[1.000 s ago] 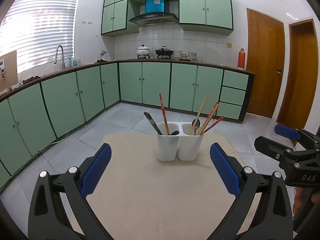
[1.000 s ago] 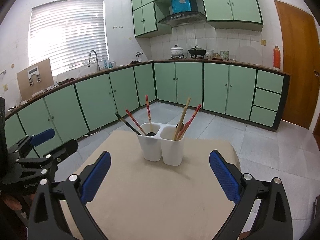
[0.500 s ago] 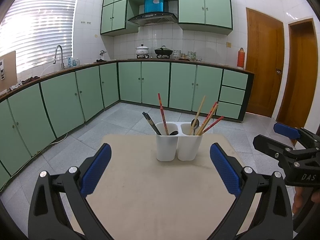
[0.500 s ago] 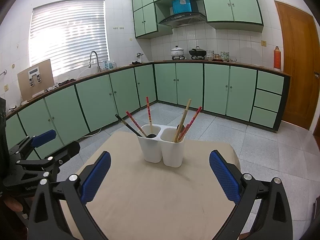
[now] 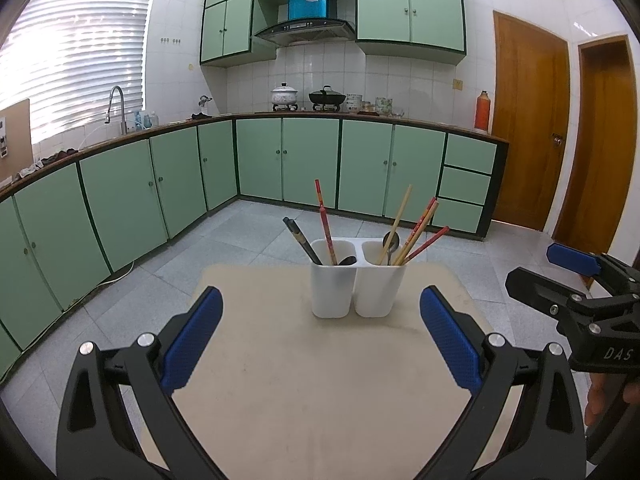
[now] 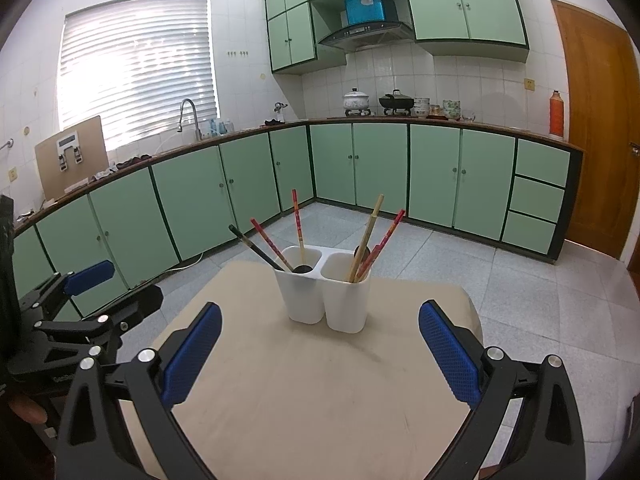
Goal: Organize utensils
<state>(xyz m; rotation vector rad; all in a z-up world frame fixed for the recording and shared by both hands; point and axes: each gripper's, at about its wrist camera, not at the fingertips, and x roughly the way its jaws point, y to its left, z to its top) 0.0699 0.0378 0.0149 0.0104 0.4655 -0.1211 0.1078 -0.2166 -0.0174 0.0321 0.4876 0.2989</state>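
Your left gripper (image 5: 320, 336) hovers over the near part of a beige table (image 5: 304, 392), its blue-padded fingers (image 5: 192, 336) spread wide apart with nothing between them. Just beyond it, toward the far edge of the table, stands a white two-compartment utensil holder (image 5: 352, 284), upright. Its left compartment holds a black chopstick (image 5: 301, 240) leaning left, a red chopstick (image 5: 325, 220) standing almost straight, and a dark spoon (image 5: 347, 260) whose bowl rests at the rim. Its right compartment holds a metal spoon (image 5: 390, 242), a pale wooden chopstick (image 5: 398, 220) and red chopsticks (image 5: 424, 228), all leaning right. At the right side of this view your right gripper (image 5: 560, 276) is seen side-on, beside the table's right edge, and part of your hand (image 5: 604, 396) shows beneath it. In the right wrist view, your left gripper (image 6: 100, 292) sits at the far left beside the table (image 6: 320, 400), and your right gripper (image 6: 320, 344) hovers above the near part of the table with its fingers (image 6: 448, 352) wide apart and empty; the utensil holder (image 6: 324, 296) stands just past them, near the far edge. Behind everything, green kitchen cabinets (image 5: 280, 164) run along the walls, and wooden doors (image 5: 528, 128) stand at the right.
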